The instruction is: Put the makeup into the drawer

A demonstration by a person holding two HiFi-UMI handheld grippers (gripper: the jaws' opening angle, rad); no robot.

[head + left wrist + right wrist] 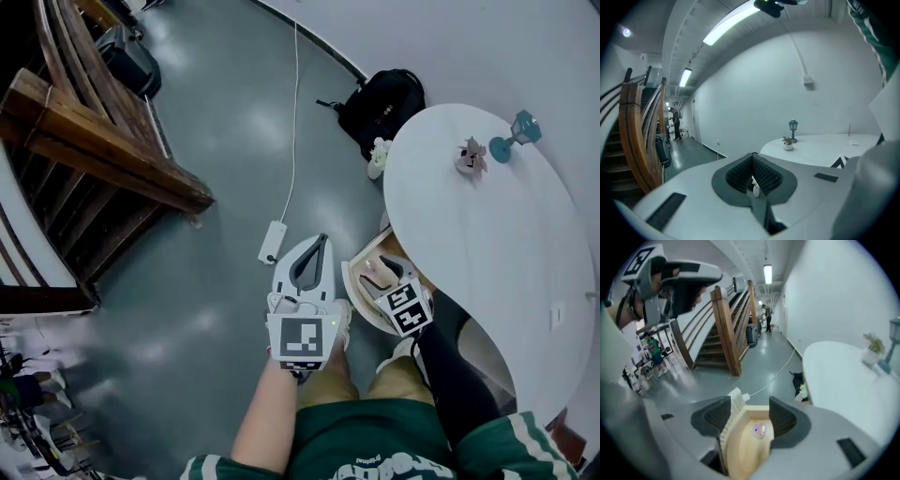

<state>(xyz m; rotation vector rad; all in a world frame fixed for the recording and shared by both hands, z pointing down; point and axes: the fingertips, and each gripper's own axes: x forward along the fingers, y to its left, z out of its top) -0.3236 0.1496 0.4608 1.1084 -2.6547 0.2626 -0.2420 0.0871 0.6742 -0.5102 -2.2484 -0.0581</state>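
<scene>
The right tool [750, 403], jaws apart, hovers above the open curved wooden drawer [740, 455], where a small round makeup piece [759, 430] lies. The left tool [752, 155], jaws together, sits over clear grey floor [187, 234], beside the white surface [487, 244] edge.

light: cool, rather dim indoor light from long ceiling lamps [733, 21].
glare: pale patches on the glossy floor [220, 112]; the white table [497, 234] is brightest.
shadows: soft; dark under the stairs [94, 155] at left.
distortion: gripper views bend strongly, black corners.
blur: near foreground soft; head view's lower left smeared.
</scene>
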